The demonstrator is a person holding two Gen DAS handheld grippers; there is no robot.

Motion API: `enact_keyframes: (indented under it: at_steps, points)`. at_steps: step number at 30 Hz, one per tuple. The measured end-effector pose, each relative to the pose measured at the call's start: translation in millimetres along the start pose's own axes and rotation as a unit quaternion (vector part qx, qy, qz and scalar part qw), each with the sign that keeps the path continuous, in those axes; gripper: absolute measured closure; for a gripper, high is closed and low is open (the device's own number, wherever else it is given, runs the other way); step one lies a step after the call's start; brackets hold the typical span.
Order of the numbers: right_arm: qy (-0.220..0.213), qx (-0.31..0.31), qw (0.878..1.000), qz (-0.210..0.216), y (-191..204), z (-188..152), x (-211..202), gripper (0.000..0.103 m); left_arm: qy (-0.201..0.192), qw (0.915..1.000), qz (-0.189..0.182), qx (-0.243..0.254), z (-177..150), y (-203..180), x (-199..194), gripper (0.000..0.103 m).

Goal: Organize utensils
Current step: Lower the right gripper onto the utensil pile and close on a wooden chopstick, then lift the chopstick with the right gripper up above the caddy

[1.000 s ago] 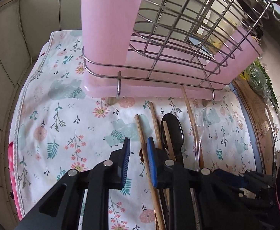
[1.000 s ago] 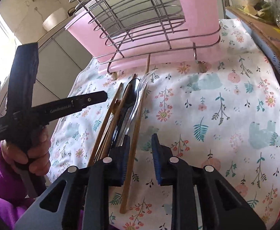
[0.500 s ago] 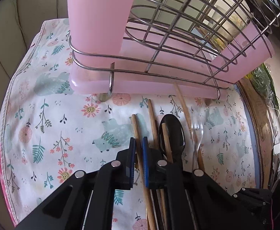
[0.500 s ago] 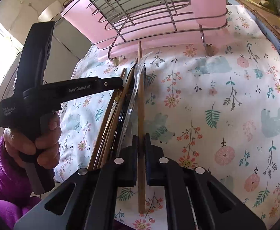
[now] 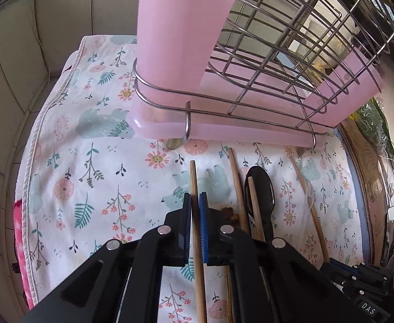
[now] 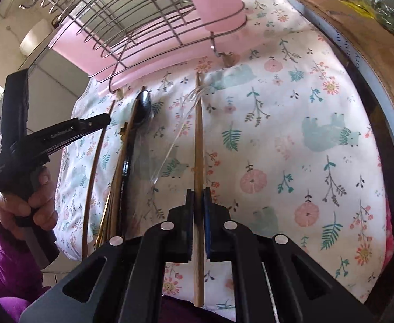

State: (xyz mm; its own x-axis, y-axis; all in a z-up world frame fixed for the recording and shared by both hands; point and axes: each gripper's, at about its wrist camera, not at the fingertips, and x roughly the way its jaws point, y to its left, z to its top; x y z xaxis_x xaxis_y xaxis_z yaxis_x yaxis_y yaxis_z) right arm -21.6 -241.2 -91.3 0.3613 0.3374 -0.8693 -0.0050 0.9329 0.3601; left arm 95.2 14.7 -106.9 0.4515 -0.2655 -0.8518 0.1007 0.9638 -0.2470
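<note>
Each gripper, left gripper and right gripper, clamps one chopstick lengthwise on the floral cloth, tips toward the pink rack ahead.

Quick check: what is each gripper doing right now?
Left gripper: shut on a wooden chopstick.
Right gripper: shut on another wooden chopstick.
</note>
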Motion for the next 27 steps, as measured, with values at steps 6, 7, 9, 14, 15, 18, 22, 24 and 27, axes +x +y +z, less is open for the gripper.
enact_keyframes:
  at_steps: [6,7,9,14,15,18,22,24,27]
  points:
    - [0.008,0.021,1.0,-0.018,-8,1,4,0.096,0.006,1.0,0.004,0.002,-3,5,5,0.098]
    - [0.012,0.022,1.0,-0.019,-8,2,6,0.096,0.009,1.0,0.004,0.0,-3,7,5,0.098]
    - [0.019,0.021,0.999,-0.024,-10,1,7,0.094,0.013,0.9999,0.002,-0.001,-2,9,8,0.097]
    - [0.013,0.013,0.999,-0.031,-5,9,9,0.069,0.021,0.9998,0.003,0.001,0,10,11,0.097]
    - [0.009,0.011,0.999,-0.031,-3,12,8,0.069,0.021,0.9998,0.002,0.001,1,9,12,0.097]
    - [-0.01,0.012,1.0,-0.016,0,21,1,0.069,0.021,0.9998,-0.002,0.0,1,11,12,0.097]
    - [-0.023,-0.002,1.0,-0.013,3,31,-3,0.069,0.022,0.9997,-0.001,0.003,2,10,14,0.097]
    - [-0.017,0.0,1.0,-0.008,3,34,-1,0.069,0.023,0.9997,0.003,0.007,3,8,14,0.097]
    - [-0.003,0.006,0.999,0.041,6,37,4,0.069,0.025,0.9996,0.007,0.01,5,5,17,0.097]
